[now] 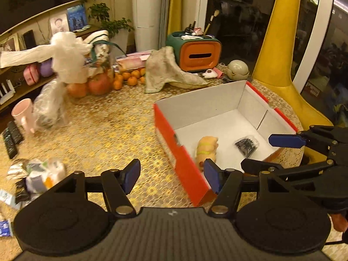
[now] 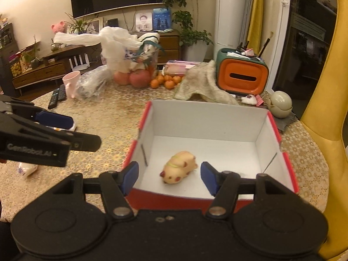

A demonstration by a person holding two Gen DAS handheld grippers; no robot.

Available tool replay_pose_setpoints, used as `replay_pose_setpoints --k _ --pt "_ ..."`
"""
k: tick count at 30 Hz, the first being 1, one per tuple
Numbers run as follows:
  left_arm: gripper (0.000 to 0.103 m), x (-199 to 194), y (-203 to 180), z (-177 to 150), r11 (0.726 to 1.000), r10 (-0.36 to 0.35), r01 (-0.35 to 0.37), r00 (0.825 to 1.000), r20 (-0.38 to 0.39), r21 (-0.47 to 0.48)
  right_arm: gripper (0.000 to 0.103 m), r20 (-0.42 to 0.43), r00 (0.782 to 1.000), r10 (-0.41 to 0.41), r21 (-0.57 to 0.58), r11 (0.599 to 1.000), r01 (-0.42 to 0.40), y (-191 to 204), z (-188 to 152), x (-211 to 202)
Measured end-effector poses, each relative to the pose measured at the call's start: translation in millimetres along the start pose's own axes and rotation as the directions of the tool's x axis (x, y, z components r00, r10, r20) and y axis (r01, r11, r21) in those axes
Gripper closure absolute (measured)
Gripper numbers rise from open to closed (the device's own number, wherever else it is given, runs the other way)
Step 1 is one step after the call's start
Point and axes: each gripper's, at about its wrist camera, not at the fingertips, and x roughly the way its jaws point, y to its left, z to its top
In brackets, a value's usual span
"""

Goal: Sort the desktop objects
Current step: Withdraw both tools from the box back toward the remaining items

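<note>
A red box [image 2: 282, 143] with white inner walls sits on the patterned counter [image 1: 104, 134], and two things lie on its floor: a small yellow toy pig [image 2: 178, 169] and a dark packet in clear wrap [image 1: 246, 145]. In the right wrist view the packet is hidden behind the tool's right pad.

The right tool [image 2: 168, 175] hangs over the box's near edge, jaws wide with nothing between them, the pig lying in the gap below. The left tool [image 1: 171, 175] is level above the counter beside the box's left wall, also spread wide and empty.

On the counter to the left lies a loose heap of small packets [image 1: 41, 174], blurred and partly cut off by the tool's body, so the count is unclear. Farther back stand one pink mug [image 2: 71, 83], two remotes [image 2: 57, 94], a crumpled clear bag [image 2: 91, 84], a pile of oranges [image 2: 166, 81], a draped cloth [image 2: 204, 82] and one orange-fronted tissue box [image 2: 242, 75].
</note>
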Motion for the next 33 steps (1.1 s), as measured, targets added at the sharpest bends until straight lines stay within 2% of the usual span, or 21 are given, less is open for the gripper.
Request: replay_pose_setpoints --k 16,23,33 --pt "0.040 -41.6 54.0 -74.8 0.991 0.116 -0.112 0.992 0.052 -0.072 0.038 0.017 0.997 0.078 -0.024 0.997 -0.078 60.1 -10.6 2.5" --pt "0.040 -50.1 85.9 -105.1 0.977 0.155 -0.145 0.987 0.052 -0.158 0.037 0.022 0.993 0.113 -0.040 0.993 -0.112 90.4 -13.0 10.7" --pt "0.024 -60.0 125.9 -141.4 0.954 0.220 -0.202 0.974 0.060 -0.223 0.026 0.023 0.985 0.169 -0.082 0.983 -0.167 134.5 -13.5 22.8"
